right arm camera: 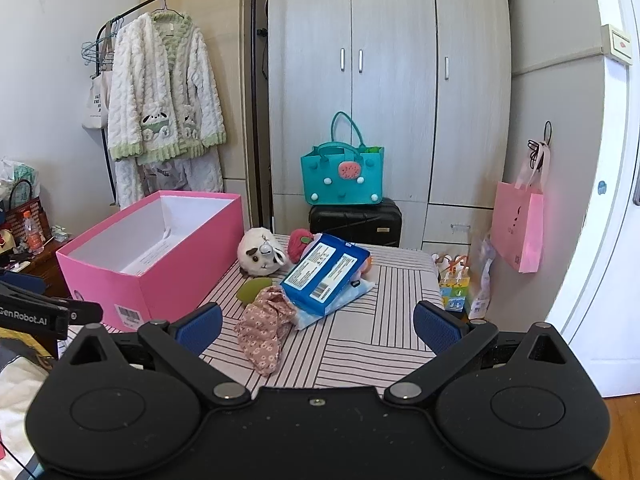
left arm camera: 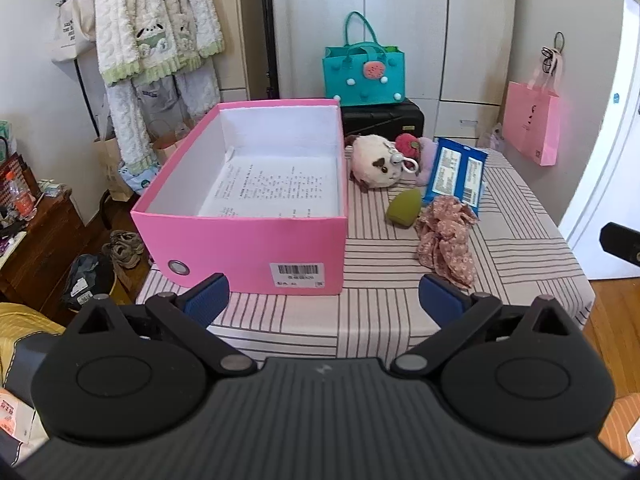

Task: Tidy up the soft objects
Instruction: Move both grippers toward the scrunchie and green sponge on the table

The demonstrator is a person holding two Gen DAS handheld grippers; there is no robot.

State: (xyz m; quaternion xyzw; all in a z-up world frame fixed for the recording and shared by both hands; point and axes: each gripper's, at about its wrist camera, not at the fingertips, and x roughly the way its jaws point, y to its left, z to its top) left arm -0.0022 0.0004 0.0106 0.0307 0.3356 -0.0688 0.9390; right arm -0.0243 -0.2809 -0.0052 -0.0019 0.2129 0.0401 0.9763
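"GenRobot.AI" is read on the left gripper (right arm camera: pixel 44 314) at 9 o'clock in the right wrist view. A barcode label (left arm camera: pixel 296 273) is seen on the pink box (left arm camera: pixel 240 236), printed paper (left arm camera: pixel 272 190) lying inside. Both the left gripper (left arm camera: pixel 323 300) and right gripper (right arm camera: pixel 318 326) are held released over the striped tabletop (left arm camera: pixel 400 304). Clustered at 1 o'clock beside the box: plush toy (left arm camera: pixel 378 162), green sponge (left arm camera: pixel 404 207), floral cloth (left arm camera: pixel 446 240), blue packet (left arm camera: pixel 456 172).

Bright daylight from the right, glare on the white door (left arm camera: pixel 624 128), fisheye-bent edges, sharp focus
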